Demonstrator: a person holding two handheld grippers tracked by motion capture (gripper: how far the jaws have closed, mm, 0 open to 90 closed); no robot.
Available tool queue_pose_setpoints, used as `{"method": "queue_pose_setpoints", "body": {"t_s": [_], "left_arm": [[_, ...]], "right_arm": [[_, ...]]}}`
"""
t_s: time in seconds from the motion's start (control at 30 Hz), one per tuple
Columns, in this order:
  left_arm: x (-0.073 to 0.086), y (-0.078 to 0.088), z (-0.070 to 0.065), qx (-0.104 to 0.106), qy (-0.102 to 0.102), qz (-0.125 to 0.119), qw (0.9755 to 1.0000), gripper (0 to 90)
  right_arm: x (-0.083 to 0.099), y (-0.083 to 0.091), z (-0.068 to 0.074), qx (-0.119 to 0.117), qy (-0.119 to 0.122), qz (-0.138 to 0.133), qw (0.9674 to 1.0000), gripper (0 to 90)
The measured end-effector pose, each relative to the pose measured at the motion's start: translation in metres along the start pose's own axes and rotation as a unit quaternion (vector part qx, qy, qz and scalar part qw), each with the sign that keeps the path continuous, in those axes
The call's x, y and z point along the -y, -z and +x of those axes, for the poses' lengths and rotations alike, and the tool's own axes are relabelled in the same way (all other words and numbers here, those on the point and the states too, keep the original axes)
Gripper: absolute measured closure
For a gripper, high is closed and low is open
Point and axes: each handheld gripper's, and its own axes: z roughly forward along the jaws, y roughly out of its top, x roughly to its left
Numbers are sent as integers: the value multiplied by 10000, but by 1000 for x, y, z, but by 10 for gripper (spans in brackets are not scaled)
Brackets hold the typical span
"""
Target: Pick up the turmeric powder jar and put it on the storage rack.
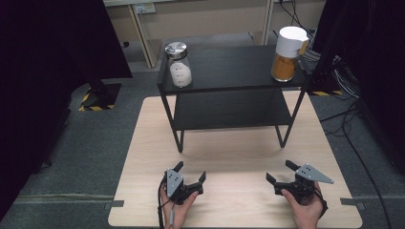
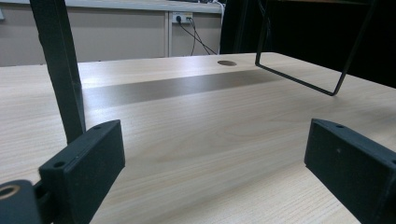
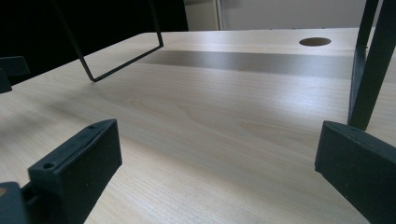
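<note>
We hold both tools low over the pale wooden worktop (image 1: 229, 157), the left tool (image 1: 190, 177) and right tool (image 1: 278, 172) each spread wide and pinching nothing. To reach well, we should lift clear of the black two-tier metal shelf (image 1: 229, 71) edge first. On its top tier stand a clear glass jar of white granules with a silver lid (image 1: 178, 65) at left, and a white-lidded jar of orange powder (image 1: 288, 47) at right, well apart.

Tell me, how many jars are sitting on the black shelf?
2. The jar of white powder stands at the left end of the shelf's top level; the jar of orange powder stands at the right end.
</note>
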Motion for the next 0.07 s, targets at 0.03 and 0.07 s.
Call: {"method": "queue_pose_setpoints", "body": {"t_s": [0.03,0.07], "left_arm": [[0,0,0,0,4,-2,10000,47],[0,0,0,1,12,-6,10000,47]], "right_arm": [[0,0,0,-5,-5,-3,10000,7],[0,0,-1,-12,-17,1,10000,7]]}}
